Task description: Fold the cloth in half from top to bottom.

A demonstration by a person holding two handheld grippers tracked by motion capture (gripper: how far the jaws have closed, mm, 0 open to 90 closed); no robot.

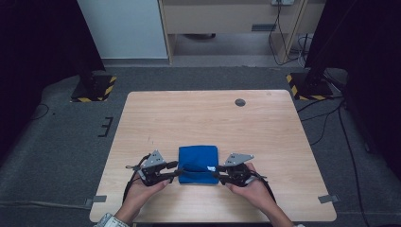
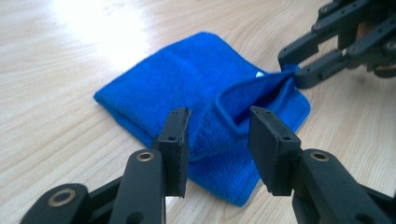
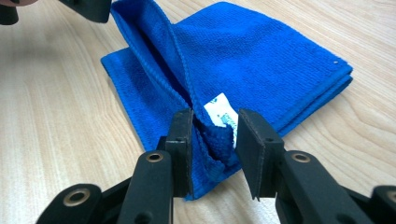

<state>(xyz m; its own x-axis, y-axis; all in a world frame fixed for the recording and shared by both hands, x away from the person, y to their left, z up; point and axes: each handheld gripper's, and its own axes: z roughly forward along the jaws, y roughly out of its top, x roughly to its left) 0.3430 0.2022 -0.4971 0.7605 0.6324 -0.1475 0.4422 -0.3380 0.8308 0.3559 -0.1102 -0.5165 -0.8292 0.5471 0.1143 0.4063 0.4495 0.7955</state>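
A: From above the near edge, the high view looks forward and down on the whole wooden table [image 1: 198,109], well back.

B: Each gripper view rides low and close, facing inward across the folded blue cloth [image 2: 196,93]; all three share that cloth [image 3: 261,60].

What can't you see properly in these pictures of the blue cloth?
- The writing on the white tag: too small, and partly tucked in a fold, right gripper view.
- The near corner of the blue cloth: behind the left gripper, left gripper view.
- The person's arms: cut off by the bottom edge, high view.
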